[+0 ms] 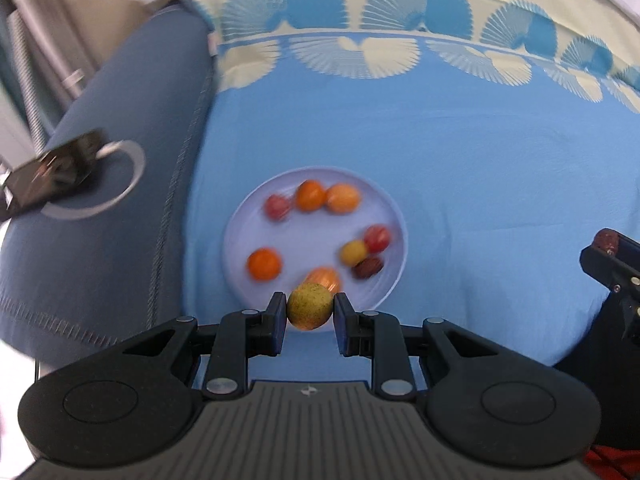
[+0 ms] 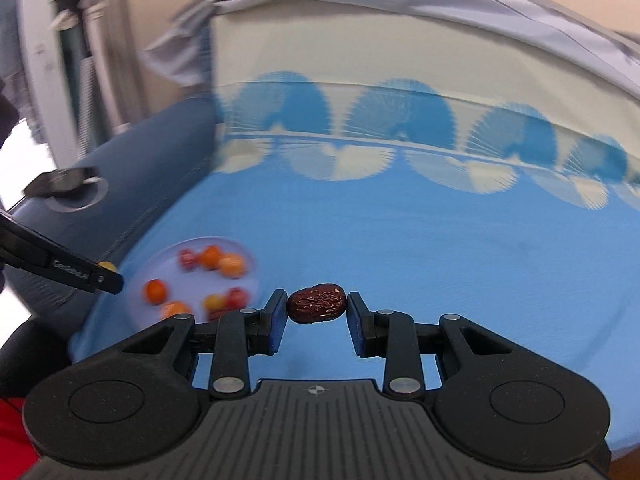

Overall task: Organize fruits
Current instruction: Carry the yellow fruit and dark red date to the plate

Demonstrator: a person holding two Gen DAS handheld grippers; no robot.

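Observation:
My left gripper (image 1: 310,307) is shut on a small yellow-green round fruit (image 1: 309,306), held in the air over the near rim of a pale round plate (image 1: 240,236). The plate holds several small fruits: orange ones, red ones, a yellow one and a dark red date (image 1: 368,267). My right gripper (image 2: 317,305) is shut on a wrinkled dark red date (image 2: 317,304), above the blue cloth and to the right of the plate (image 2: 256,276). The right gripper also shows at the right edge of the left wrist view (image 1: 608,252), and the left one at the left of the right wrist view (image 2: 102,274).
The plate lies on a blue tablecloth (image 1: 460,184) with a cream fan-patterned border at the back. A dark blue cushioned seat (image 1: 132,128) adjoins the cloth on the left, with a black device over a grey ring (image 1: 60,176) on it.

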